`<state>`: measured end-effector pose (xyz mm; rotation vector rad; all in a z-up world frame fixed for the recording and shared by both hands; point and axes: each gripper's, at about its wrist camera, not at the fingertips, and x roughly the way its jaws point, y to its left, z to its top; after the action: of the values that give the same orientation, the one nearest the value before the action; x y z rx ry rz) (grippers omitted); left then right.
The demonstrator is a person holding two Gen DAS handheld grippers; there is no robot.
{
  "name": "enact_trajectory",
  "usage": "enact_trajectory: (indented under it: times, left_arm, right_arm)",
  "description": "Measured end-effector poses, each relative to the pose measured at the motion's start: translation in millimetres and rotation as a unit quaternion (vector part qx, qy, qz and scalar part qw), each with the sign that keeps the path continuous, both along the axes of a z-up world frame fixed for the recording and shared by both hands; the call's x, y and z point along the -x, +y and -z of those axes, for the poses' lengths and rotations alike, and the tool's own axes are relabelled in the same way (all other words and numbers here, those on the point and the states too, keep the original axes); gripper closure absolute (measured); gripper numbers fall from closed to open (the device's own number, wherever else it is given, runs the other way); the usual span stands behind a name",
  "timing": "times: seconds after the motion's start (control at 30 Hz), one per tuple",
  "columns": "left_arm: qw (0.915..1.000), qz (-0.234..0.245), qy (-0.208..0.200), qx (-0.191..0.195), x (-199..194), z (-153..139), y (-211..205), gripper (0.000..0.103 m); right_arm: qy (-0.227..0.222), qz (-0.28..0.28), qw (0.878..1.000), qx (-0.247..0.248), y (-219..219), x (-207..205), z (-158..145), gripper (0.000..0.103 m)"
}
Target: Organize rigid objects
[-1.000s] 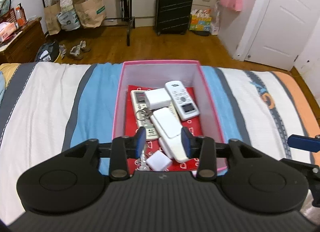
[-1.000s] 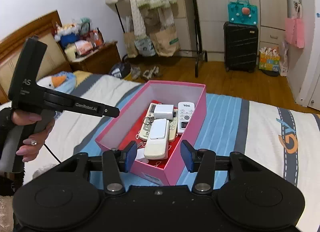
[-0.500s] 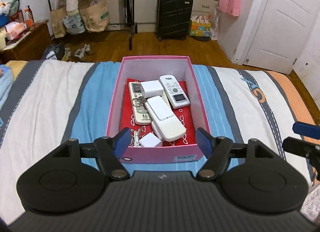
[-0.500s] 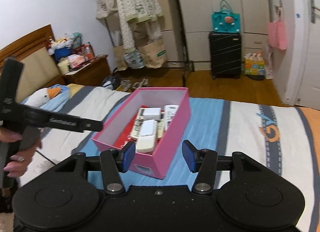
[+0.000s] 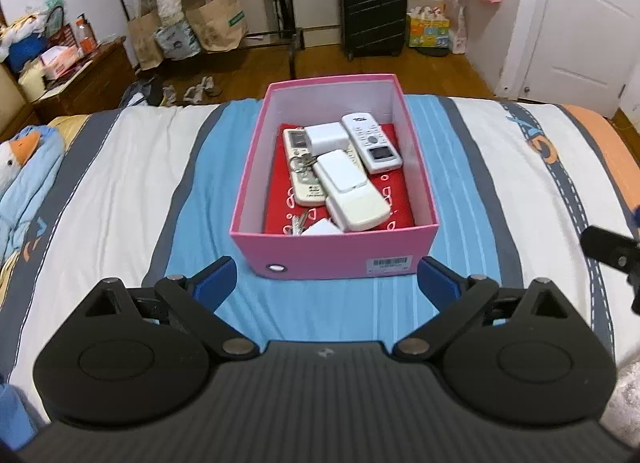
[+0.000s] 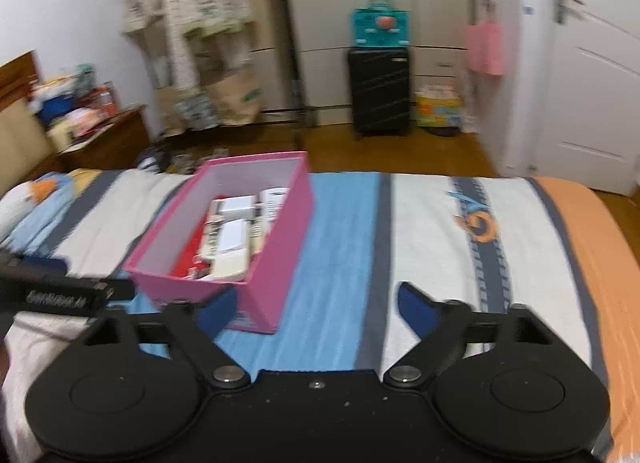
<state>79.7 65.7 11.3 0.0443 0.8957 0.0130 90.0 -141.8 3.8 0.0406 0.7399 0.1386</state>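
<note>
The pink box (image 5: pixel 334 251) sits on the blue stripe of the bed (image 5: pixel 120 191), and everything else is placed from it. Inside it, on a red lining, lie 2 long remotes: a cream one (image 5: pixel 301 167) along the left wall and a white one with a small screen (image 5: pixel 372 143) toward the right wall. A white adapter (image 5: pixel 326 137) rests across the cream remote's far end, a keyring (image 5: pixel 301 162) lies on its middle, and a chunky white remote (image 5: pixel 352 191) slants from the centre toward the near wall. A small white block (image 5: pixel 322 229) sits against the near wall.

The left gripper (image 5: pixel 326 283) hangs just short of the box's near wall, its blue fingers (image 5: pixel 214 279) spread wide and empty. The right gripper (image 6: pixel 316 309) is near the box's right corner, fingers (image 6: pixel 416 309) likewise wide apart, holding nothing; this view is blurred.
</note>
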Motion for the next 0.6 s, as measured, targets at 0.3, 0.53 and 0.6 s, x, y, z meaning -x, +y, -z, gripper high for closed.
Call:
enact_trajectory:
  times: [0.3, 0.53, 0.6]
  left_arm:
    - [0.9993, -0.03, 0.02, -0.006, 3.2, 11.5, 2.1, 0.005]
    - [0.9995, -0.025, 0.015, -0.007, 7.4, 8.9, 3.7, 0.005]
    - [0.9996, -0.021, 0.017, -0.01, 8.2, 9.9, 3.0, 0.005]
  right_arm:
    - [0.002, 0.031, 0.999, 0.025, 3.4, 8.8, -4.6, 0.007]
    - [0.009, 0.043, 0.999, 0.031, 8.6, 13.6, -3.7, 0.007]
    - [0.017, 0.045, 0.998, 0.03, 10.9, 12.6, -1.3, 0.007]
